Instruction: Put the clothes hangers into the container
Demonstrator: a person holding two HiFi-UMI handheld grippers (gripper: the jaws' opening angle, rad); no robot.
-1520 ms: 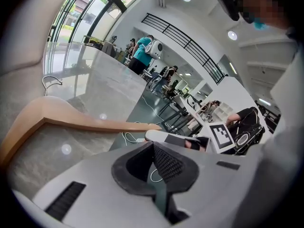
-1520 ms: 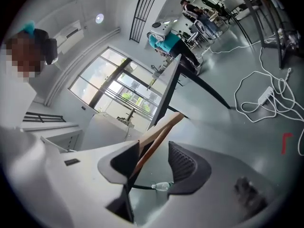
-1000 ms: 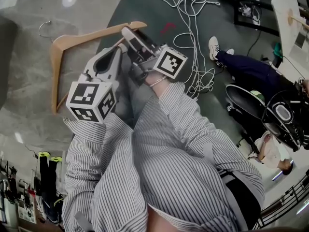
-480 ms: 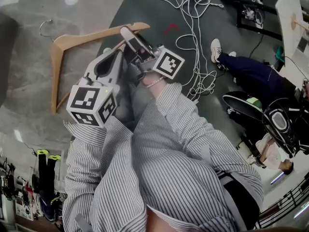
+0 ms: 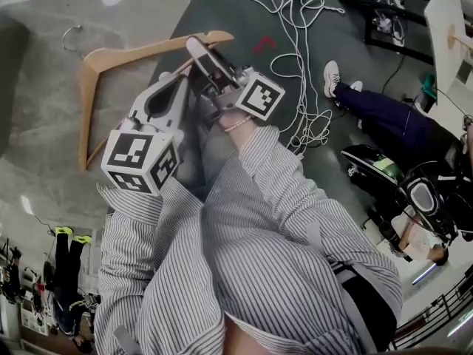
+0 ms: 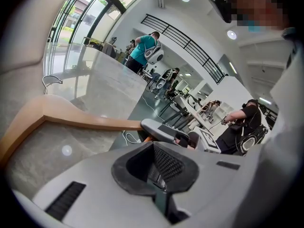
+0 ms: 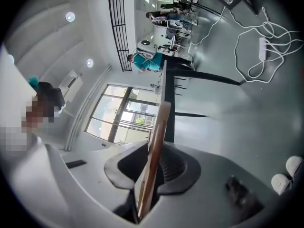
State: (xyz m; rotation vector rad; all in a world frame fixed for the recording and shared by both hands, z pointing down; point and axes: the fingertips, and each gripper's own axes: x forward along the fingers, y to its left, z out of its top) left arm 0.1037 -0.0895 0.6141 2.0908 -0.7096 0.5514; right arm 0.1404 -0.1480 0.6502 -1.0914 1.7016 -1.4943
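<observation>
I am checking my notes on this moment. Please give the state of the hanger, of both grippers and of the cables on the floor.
wooden hanger: held at the end of one arm, hook free.
right gripper: tongs have just been closing, now clamped on the hanger.
left gripper: tongs together, nothing between them.
white cables: lying in loose loops on the floor.
</observation>
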